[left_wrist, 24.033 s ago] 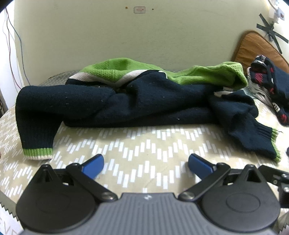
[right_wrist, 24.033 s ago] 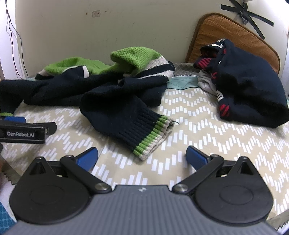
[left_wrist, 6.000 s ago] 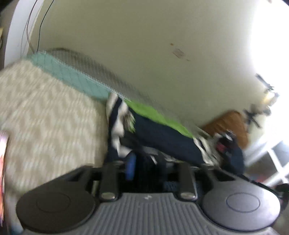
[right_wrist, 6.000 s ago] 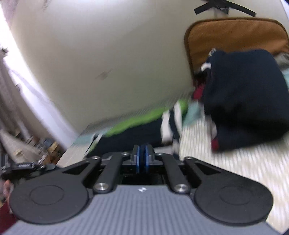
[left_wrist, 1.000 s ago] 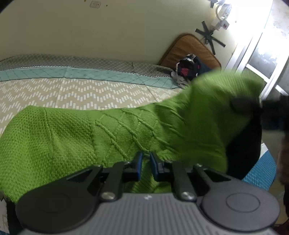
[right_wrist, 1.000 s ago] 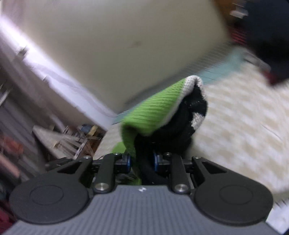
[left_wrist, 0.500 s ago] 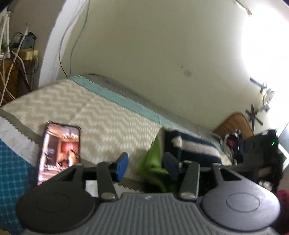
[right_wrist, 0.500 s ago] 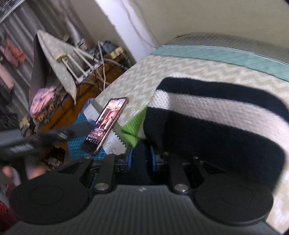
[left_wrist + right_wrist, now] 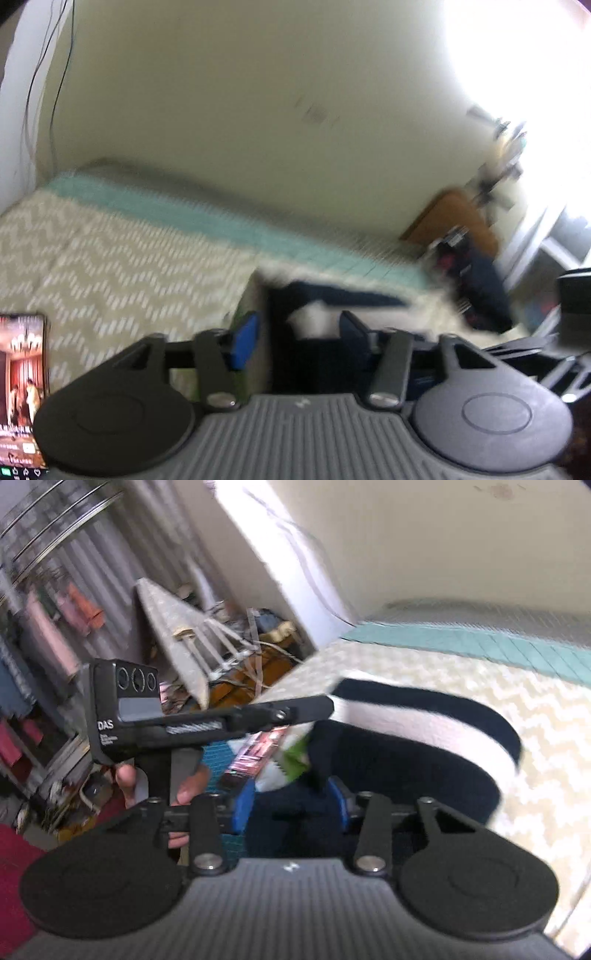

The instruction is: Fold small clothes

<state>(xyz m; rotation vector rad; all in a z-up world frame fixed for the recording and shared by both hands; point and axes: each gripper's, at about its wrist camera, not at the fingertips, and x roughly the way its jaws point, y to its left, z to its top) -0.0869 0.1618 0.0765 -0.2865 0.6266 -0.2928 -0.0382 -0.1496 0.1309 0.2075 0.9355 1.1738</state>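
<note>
On the near edge of the bed, both the left gripper and right gripper stand spread around a thick, limp knit sweater, likely best pinched at its hem corners.

I count one folded sweater, one phone, one clothes pile at right, and two grippers.
</note>
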